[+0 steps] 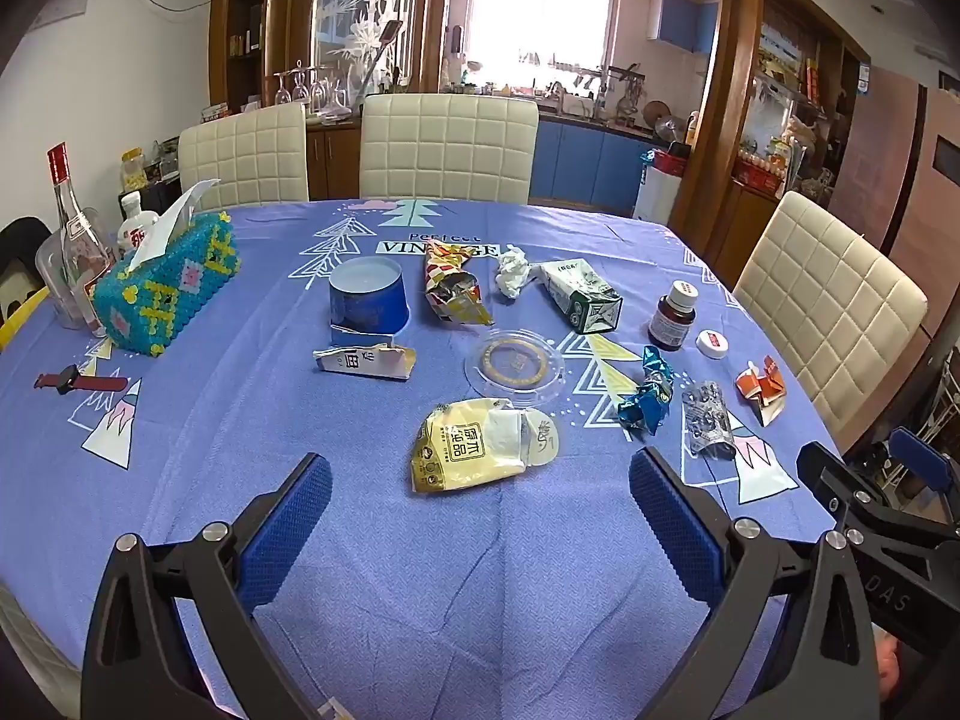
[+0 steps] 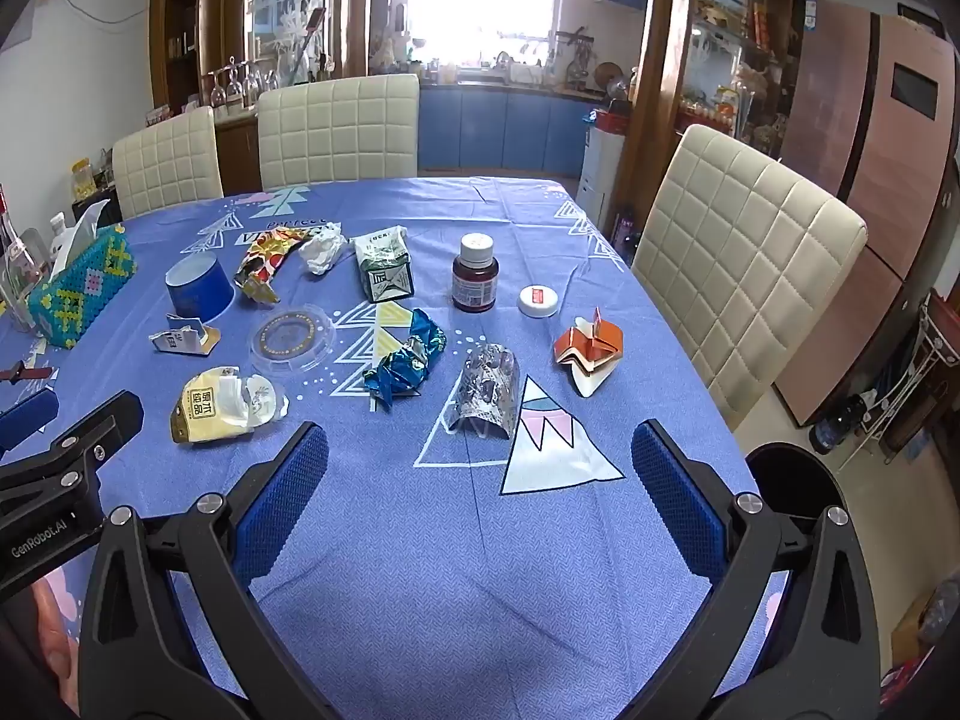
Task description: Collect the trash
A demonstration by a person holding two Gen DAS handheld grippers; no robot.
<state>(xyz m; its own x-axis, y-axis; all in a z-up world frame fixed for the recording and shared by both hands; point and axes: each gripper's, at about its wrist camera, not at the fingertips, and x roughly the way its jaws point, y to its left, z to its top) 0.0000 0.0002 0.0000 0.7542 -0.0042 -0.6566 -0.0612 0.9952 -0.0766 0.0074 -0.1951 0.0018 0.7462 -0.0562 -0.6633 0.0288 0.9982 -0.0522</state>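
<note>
Trash litters the blue tablecloth (image 1: 420,570); both grippers hang above it with fingers spread wide, holding nothing.

Left wrist view: the left gripper (image 1: 480,510) faces a yellow snack wrapper (image 1: 480,447), the nearest litter. Beyond that wrapper lie a clear plastic lid (image 1: 515,365), a torn paper scrap (image 1: 365,361) and a blue paper cup (image 1: 367,295); right of it sit a blue foil wrapper (image 1: 648,396) and a brown medicine bottle (image 1: 673,315). Right wrist view: the right gripper (image 2: 480,498) points toward a silver foil wrapper (image 2: 487,399), with an orange crumpled carton (image 2: 587,351) to that wrapper's right and a white bottle cap (image 2: 538,300) beyond.
</note>
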